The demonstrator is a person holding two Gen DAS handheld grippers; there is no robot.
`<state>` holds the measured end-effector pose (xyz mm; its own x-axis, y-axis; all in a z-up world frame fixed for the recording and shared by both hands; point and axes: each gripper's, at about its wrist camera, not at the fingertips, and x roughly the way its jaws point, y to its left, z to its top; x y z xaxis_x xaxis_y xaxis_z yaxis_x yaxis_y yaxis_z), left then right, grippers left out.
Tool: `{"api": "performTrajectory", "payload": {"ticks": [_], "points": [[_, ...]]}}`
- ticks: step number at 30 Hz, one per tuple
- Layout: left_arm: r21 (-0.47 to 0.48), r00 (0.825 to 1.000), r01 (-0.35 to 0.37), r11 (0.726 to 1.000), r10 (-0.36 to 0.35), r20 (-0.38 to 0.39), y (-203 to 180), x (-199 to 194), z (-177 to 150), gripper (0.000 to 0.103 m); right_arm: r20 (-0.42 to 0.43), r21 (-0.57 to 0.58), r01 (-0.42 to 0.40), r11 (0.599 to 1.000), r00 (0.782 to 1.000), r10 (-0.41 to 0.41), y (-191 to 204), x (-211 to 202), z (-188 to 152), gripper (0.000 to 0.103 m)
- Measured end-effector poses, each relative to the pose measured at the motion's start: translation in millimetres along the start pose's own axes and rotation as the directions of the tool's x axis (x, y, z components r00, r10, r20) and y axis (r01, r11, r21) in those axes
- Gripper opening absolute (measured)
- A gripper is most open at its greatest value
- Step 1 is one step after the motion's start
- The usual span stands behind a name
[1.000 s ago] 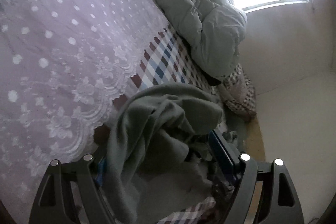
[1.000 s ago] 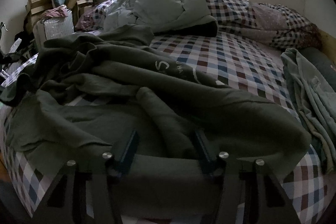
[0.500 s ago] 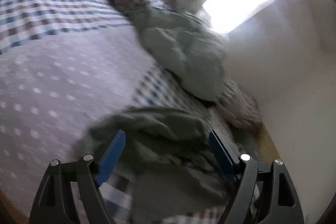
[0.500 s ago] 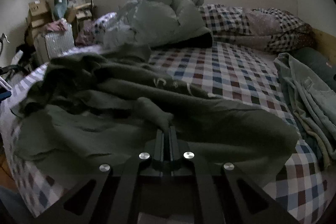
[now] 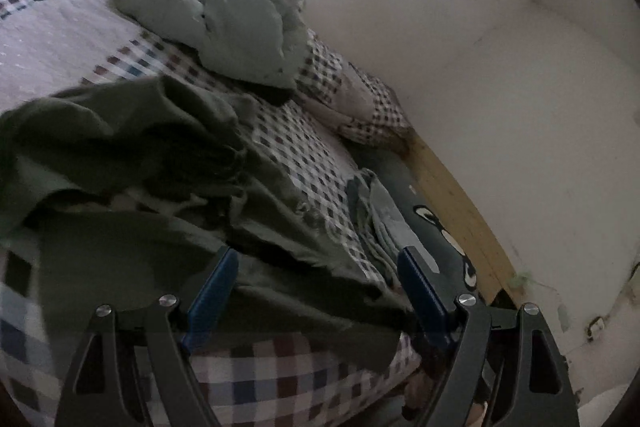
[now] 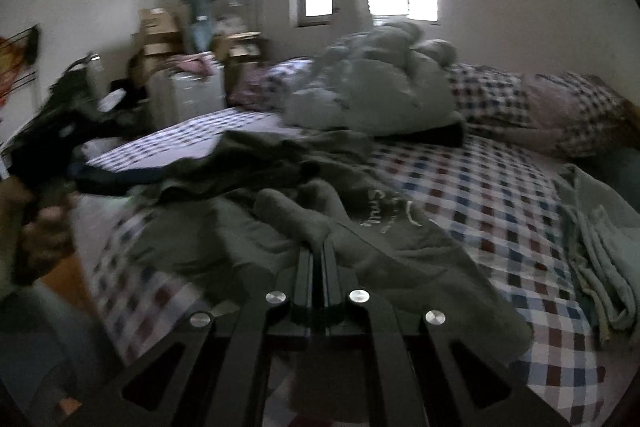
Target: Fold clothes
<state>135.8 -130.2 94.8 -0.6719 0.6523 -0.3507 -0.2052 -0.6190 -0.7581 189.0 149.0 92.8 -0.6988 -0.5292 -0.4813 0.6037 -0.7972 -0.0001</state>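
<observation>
A dark green sweatshirt [image 6: 400, 247] with white lettering lies crumpled on the checked bed sheet [image 6: 480, 187]. My right gripper [image 6: 318, 257] is shut on a raised fold of it, and the cloth is drawn up to the joined fingertips. In the left wrist view the same sweatshirt [image 5: 132, 155] spreads across the near part of the bed. My left gripper [image 5: 318, 271] is open just above its near hem. Its blue pads [image 5: 214, 281] stand wide apart and press on nothing.
A grey-green duvet [image 6: 380, 95] and checked pillows [image 6: 540, 107] are heaped at the head of the bed. Folded pale green clothes [image 6: 600, 247] lie at the right edge by the wooden bed frame [image 5: 452, 203]. Boxes and plastic drawers [image 6: 188, 95] stand beside the bed at the left.
The right jaws closed on a fold of the green sweatshirt and rose with it. The left gripper stayed open and swung from the lace spread towards the wall side of the bed.
</observation>
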Motion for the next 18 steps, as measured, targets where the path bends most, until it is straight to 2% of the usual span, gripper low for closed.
{"api": "performTrajectory", "payload": {"ticks": [9,15,18], "points": [[-0.108,0.995,0.071,0.992,-0.078,-0.059,0,38,-8,0.085,-0.016,-0.056,-0.094,0.994,0.996,0.093,18,-27,-17,0.0],[-0.136,0.995,0.004,0.991,-0.017,-0.097,4,58,-20,0.085,-0.051,-0.099,-0.108,0.989,0.993,0.103,23,-28,-27,0.0],[-0.168,0.995,0.001,0.986,-0.018,-0.1,9,65,-23,0.085,-0.062,-0.089,-0.105,0.991,0.993,0.099,19,-24,-30,0.001]]}}
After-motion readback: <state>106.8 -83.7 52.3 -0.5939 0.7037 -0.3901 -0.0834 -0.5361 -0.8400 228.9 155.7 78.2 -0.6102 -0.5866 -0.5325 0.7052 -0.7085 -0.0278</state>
